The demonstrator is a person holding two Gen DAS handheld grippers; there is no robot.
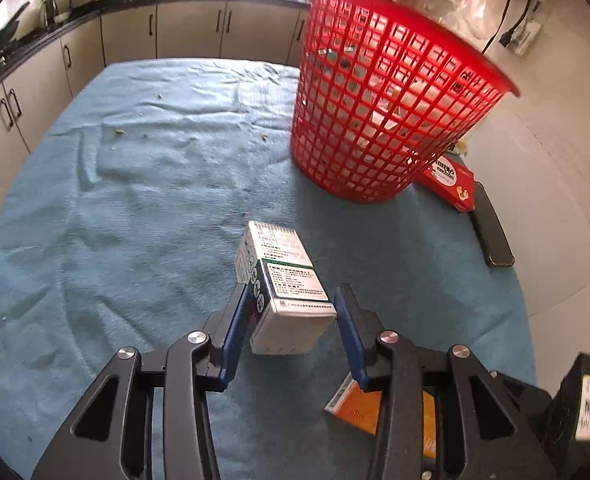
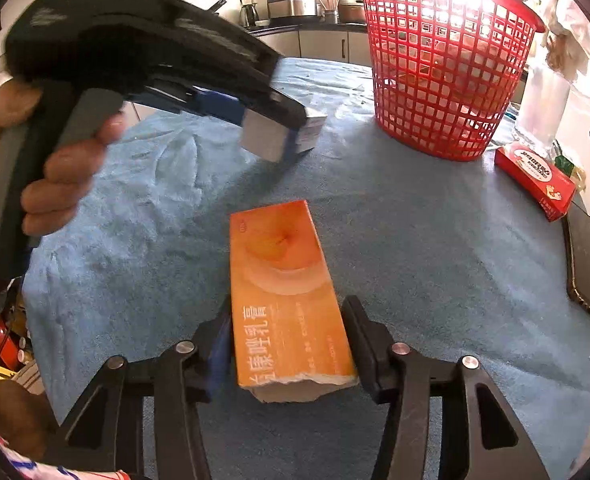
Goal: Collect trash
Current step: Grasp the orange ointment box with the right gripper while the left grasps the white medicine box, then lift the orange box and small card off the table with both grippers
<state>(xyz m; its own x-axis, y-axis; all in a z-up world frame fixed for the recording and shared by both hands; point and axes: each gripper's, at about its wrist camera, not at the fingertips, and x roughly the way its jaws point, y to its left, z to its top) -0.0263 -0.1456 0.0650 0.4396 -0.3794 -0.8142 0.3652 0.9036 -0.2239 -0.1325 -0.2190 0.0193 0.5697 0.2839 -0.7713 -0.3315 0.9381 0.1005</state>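
Observation:
My left gripper [image 1: 291, 304] is shut on a white and green medicine box [image 1: 281, 284] and holds it above the blue cloth; it shows from the side in the right wrist view [image 2: 295, 136]. My right gripper [image 2: 289, 312] is shut on a long orange carton [image 2: 283, 280], which also shows low in the left wrist view [image 1: 355, 408]. A red mesh basket [image 1: 379, 92] stands at the far right of the table [image 2: 443, 60], ahead of both grippers, with some light scraps inside.
A red box [image 2: 539, 176] and a dark phone [image 2: 587, 260] lie by the right table edge, near the wall. Small crumbs [image 1: 119, 132] dot the blue cloth [image 1: 135, 200]. Kitchen cabinets [image 1: 191, 32] run behind the table.

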